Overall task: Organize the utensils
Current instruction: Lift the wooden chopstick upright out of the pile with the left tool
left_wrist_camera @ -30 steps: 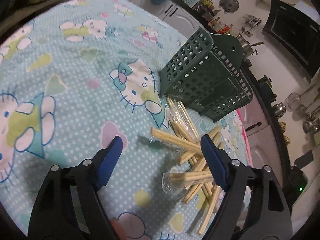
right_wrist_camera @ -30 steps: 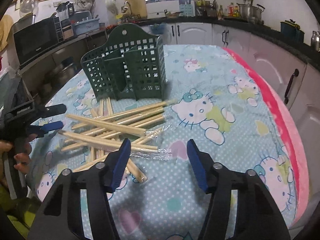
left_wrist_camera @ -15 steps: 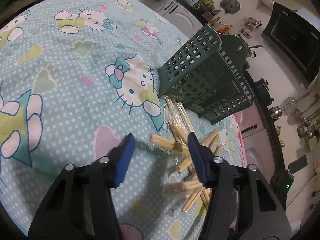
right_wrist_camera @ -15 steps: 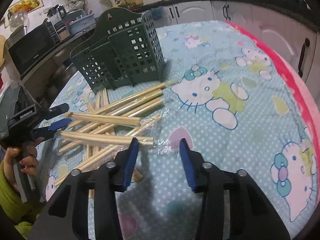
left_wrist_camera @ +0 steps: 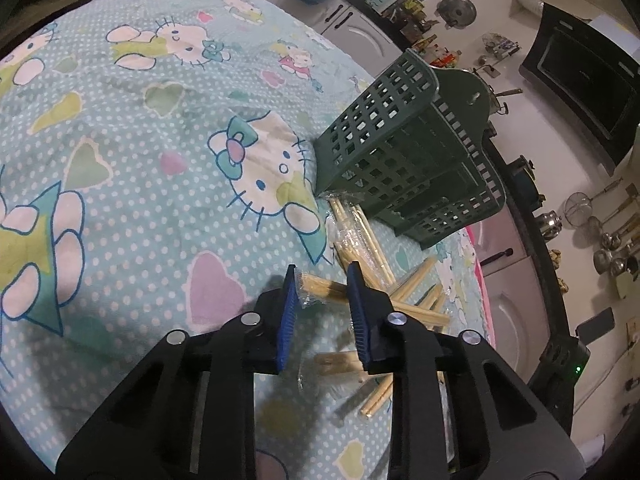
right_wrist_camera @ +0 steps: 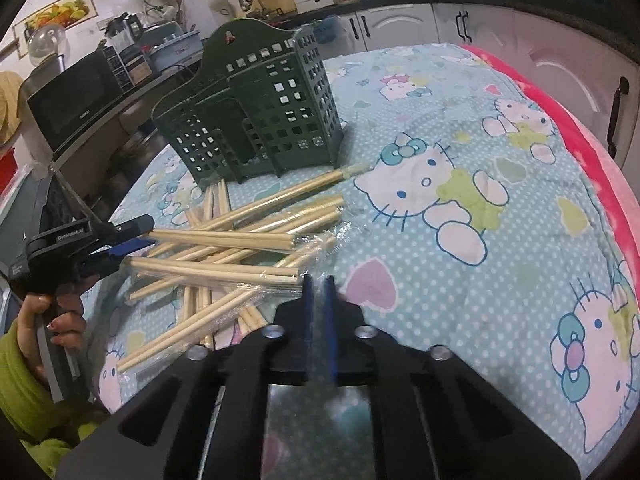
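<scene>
Several pairs of wooden chopsticks in clear plastic sleeves [right_wrist_camera: 240, 236] lie in a loose pile on the table in front of a dark green slotted utensil holder [right_wrist_camera: 256, 120]; the holder also shows in the left wrist view [left_wrist_camera: 404, 160]. My left gripper [left_wrist_camera: 322, 280] is narrowed around the end of one wrapped pair [left_wrist_camera: 320, 286]; a small gap still shows beside the pair. In the right wrist view the left gripper [right_wrist_camera: 132, 240] sits at the pile's left end. My right gripper [right_wrist_camera: 318, 284] is shut on the clear sleeve end of a wrapped pair [right_wrist_camera: 216, 270].
The table wears a turquoise cartoon-cat cloth [right_wrist_camera: 460, 240] with a pink edge [right_wrist_camera: 600, 160] on the right. Kitchen counters, a microwave [right_wrist_camera: 76, 108] and hanging pots ring the table. The person's hand in a green sleeve [right_wrist_camera: 36, 344] holds the left gripper.
Both grippers have closed from wide open and moved in to the pile. The left now brackets the end of a wrapped pair; the right has pinched a plastic sleeve.
</scene>
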{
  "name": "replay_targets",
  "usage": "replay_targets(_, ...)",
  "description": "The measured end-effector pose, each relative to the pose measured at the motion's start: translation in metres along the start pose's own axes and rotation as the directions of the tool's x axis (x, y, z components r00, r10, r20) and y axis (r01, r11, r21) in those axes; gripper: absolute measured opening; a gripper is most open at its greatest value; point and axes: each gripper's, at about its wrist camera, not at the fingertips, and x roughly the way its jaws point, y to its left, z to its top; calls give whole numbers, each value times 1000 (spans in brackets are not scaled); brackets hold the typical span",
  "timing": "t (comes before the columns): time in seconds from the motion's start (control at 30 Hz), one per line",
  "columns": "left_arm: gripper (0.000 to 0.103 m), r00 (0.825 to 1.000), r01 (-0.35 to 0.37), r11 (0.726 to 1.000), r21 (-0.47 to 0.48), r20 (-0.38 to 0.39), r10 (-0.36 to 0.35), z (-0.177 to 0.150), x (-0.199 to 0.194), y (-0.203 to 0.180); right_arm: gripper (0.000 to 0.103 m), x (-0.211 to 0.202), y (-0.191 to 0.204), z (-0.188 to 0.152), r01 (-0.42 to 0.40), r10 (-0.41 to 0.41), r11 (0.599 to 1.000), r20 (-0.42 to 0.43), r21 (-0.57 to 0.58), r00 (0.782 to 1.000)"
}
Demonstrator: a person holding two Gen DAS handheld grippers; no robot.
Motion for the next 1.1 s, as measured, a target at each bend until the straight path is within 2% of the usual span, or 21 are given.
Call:
replay_targets(0.23, 14, 999, 31, 1000, 5, 17, -31, 2, -8, -2, 2, -13, 10, 4, 15, -13, 999, 51, -46, 999)
replay_targets(0.5, 10, 996, 44, 995, 92, 76, -51, 11, -26, -25, 2, -33, 34, 24, 42, -24, 989, 128, -138, 991)
replay_targets(0.77, 7, 989, 70, 980, 184, 117, -93, 23, -42, -59, 1, -44, 64, 42, 31, 9, 973, 170, -228, 985)
replay_targets(1.1, 3, 979, 105, 962, 250, 145, -145, 34, -54, -92, 1, -59, 93, 63, 5, 67, 957, 239, -290, 969)
